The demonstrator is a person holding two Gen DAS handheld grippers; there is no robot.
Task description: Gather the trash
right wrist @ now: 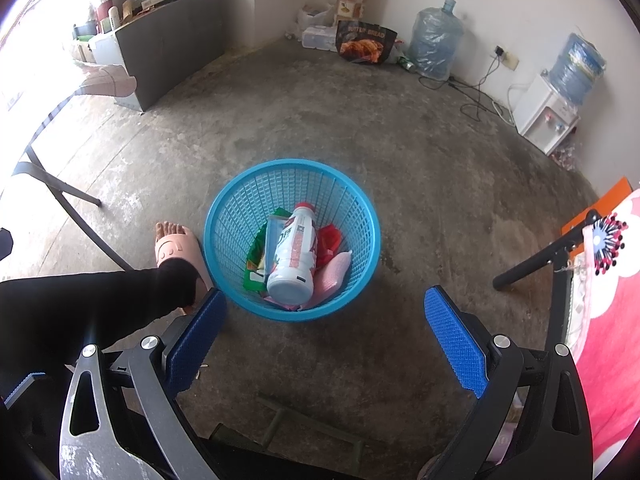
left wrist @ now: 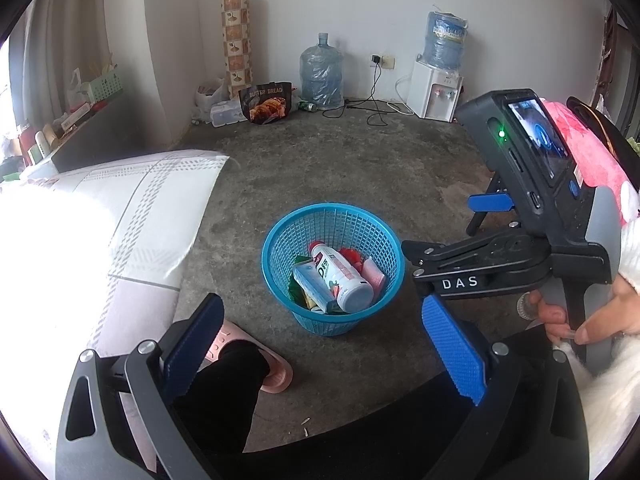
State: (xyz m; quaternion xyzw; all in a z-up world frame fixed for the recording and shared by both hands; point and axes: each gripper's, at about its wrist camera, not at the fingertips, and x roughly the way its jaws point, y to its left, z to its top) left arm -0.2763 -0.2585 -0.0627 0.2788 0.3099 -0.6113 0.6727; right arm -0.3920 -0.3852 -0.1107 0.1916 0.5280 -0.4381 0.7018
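A blue mesh basket [left wrist: 280, 236] [right wrist: 240, 200] stands on the concrete floor. Inside it lie a white bottle with a red cap [left wrist: 342, 280] [right wrist: 292, 256], a light blue carton [left wrist: 314, 286], green and red wrappers [right wrist: 254, 260] and a pink packet [right wrist: 334, 276]. My left gripper [left wrist: 324, 344] hovers open above the basket's near side, nothing between its blue pads. My right gripper [right wrist: 326, 340] is also open and empty, just short of the basket rim. In the left wrist view the right gripper's body [left wrist: 520, 200], held by a hand, appears at the right, its fingers pointing left toward the basket.
A person's leg in black with a pink slipper [right wrist: 176, 248] stands left of the basket. A white cloth-covered surface [left wrist: 132, 216] is at left, a folding chair leg [right wrist: 60, 196] too. Water jugs [left wrist: 322, 72], a dispenser [left wrist: 436, 92], cables and bags line the far wall.
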